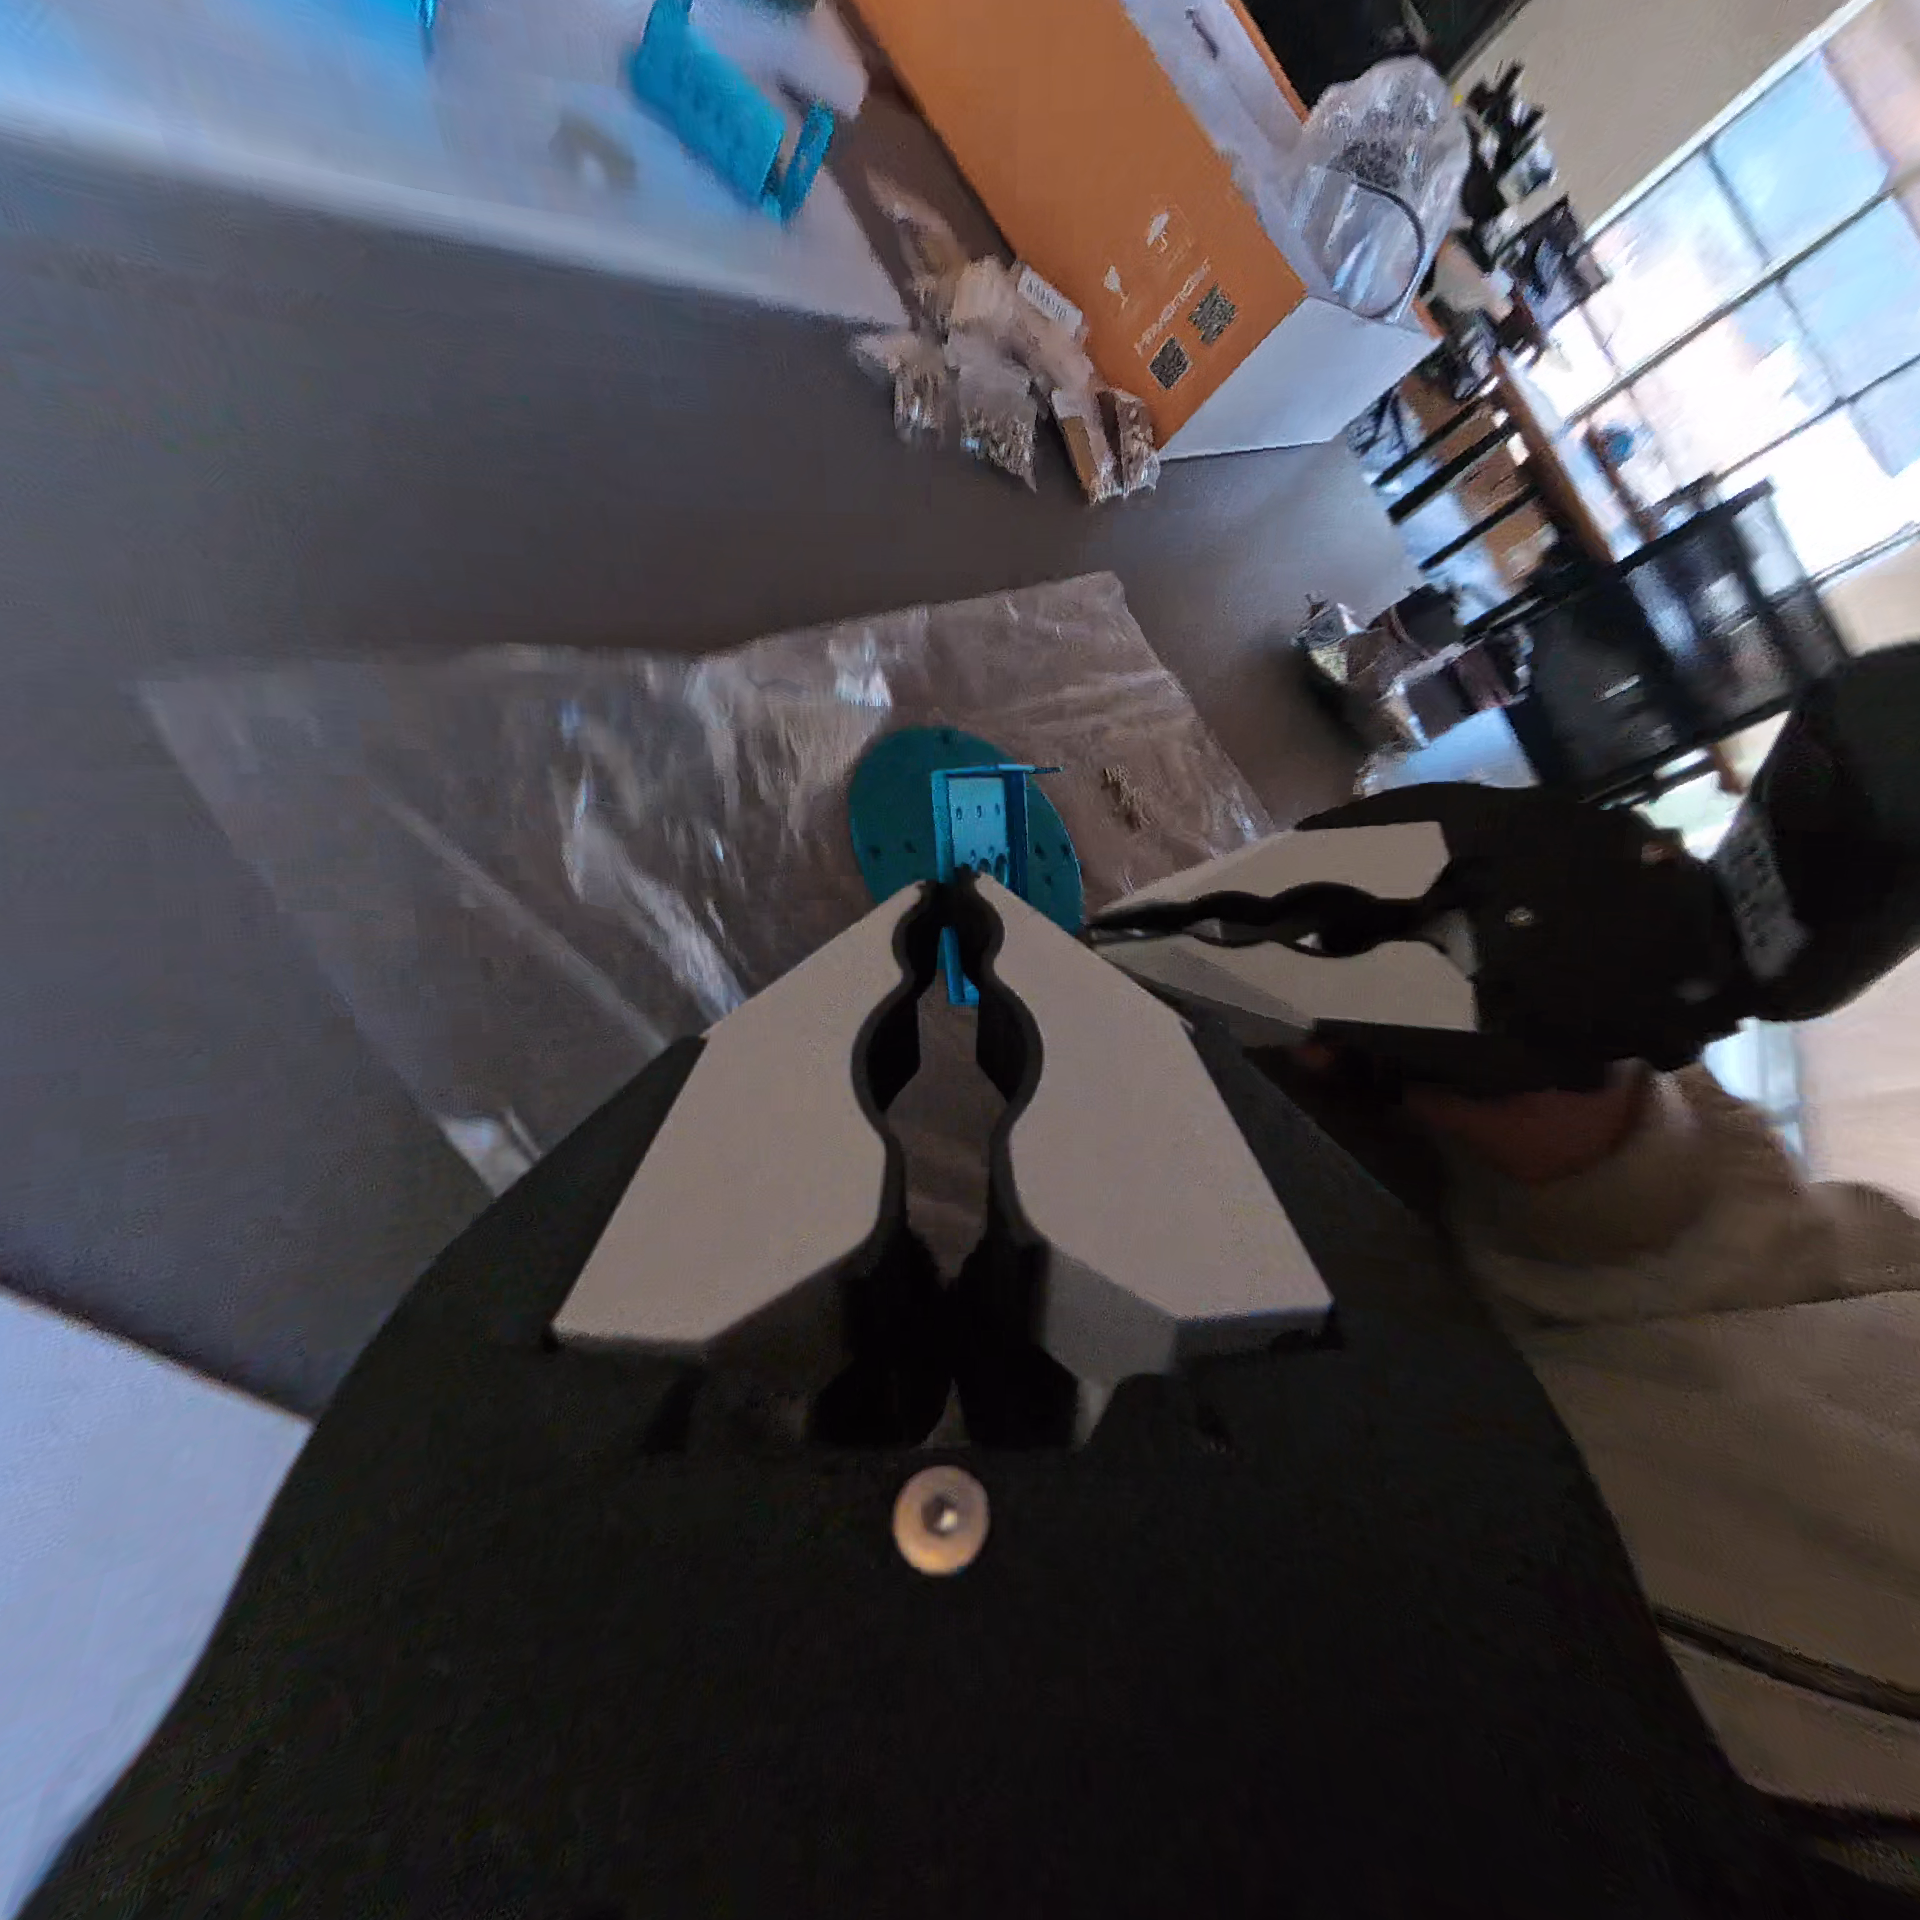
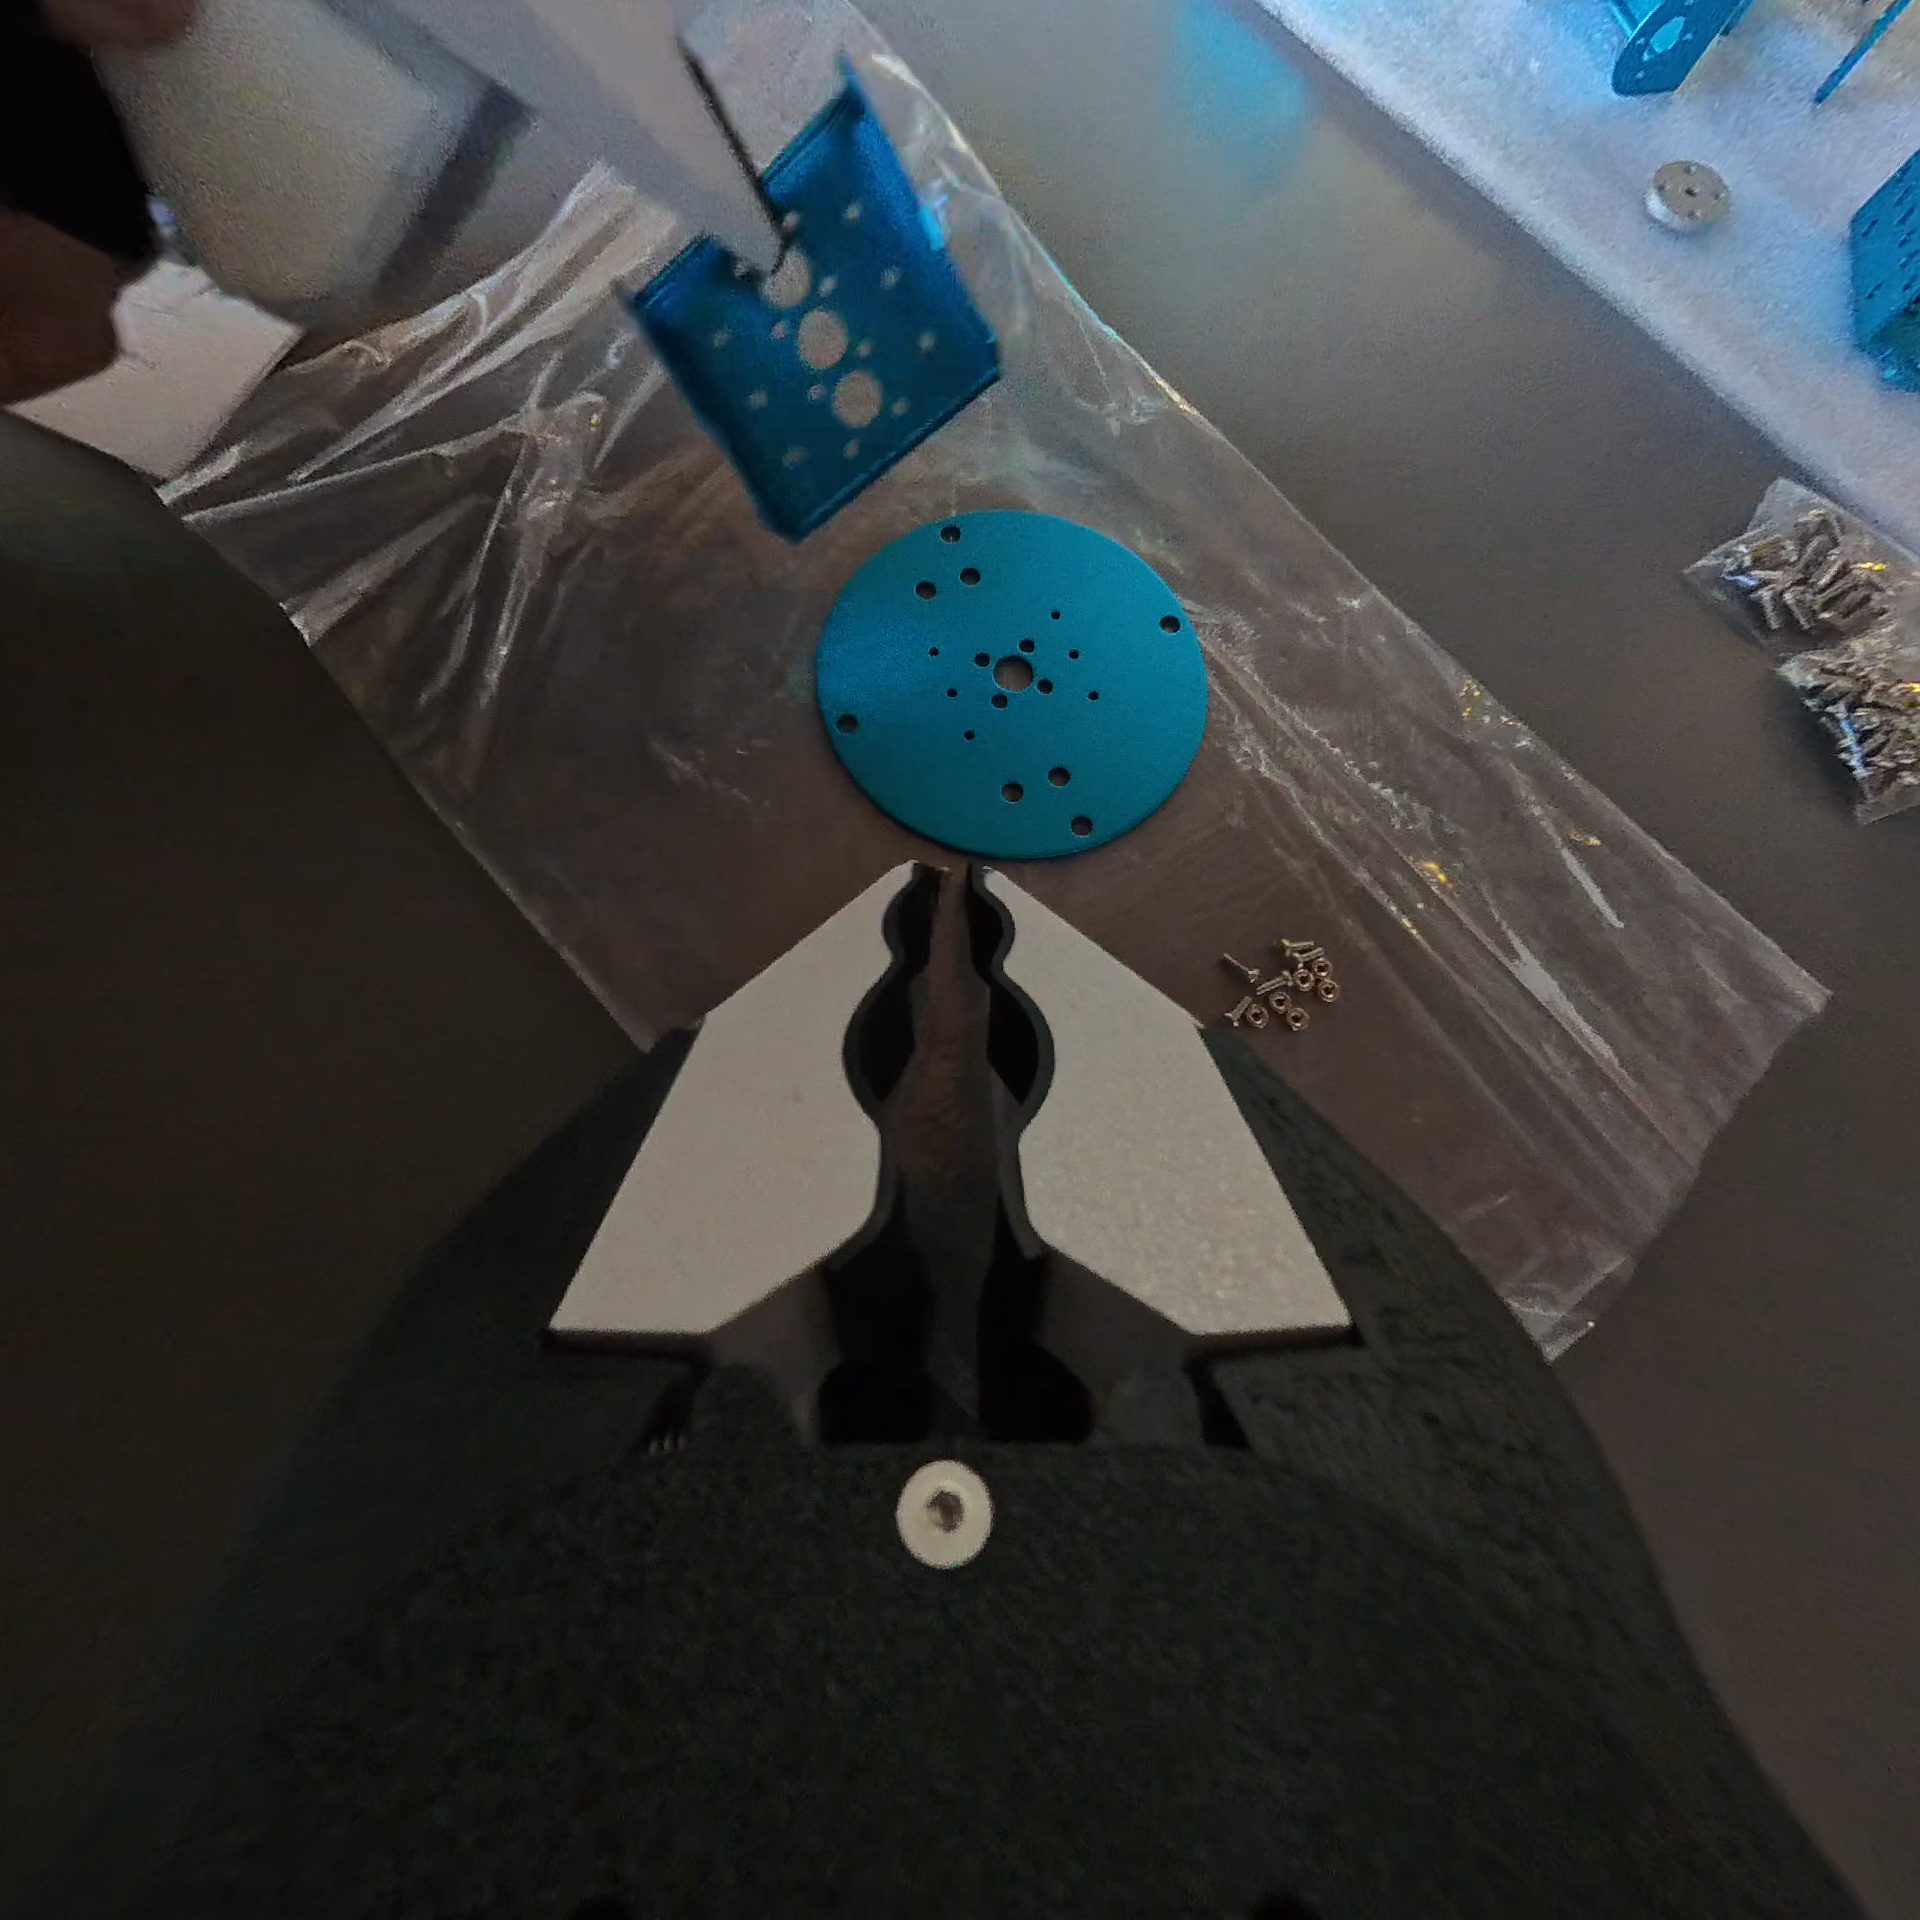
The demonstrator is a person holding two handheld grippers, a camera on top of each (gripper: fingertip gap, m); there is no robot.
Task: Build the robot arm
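My left gripper (image 1: 951,896) is shut on a blue U-shaped bracket (image 1: 982,831) with several holes and holds it in the air above a blue round disc (image 1: 894,831). In the right wrist view the bracket (image 2: 831,343) hangs from the left gripper (image 2: 767,255) just beyond the disc (image 2: 1013,686), which lies flat on a clear plastic bag (image 2: 468,488). My right gripper (image 2: 948,871) is shut, its tips at the disc's near edge. I cannot tell whether it pinches anything small. It also shows in the left wrist view (image 1: 1101,920), right of the bracket.
A small pile of loose screws and nuts (image 2: 1283,987) lies on the bag, right of my right gripper. Bags of screws (image 2: 1808,582) lie at the right. Blue parts (image 2: 1662,42) and a silver hub (image 2: 1685,192) rest on white foam. An orange box (image 1: 1091,156) stands far back. One gripper's finger ends stand about 10 cm off the other's.
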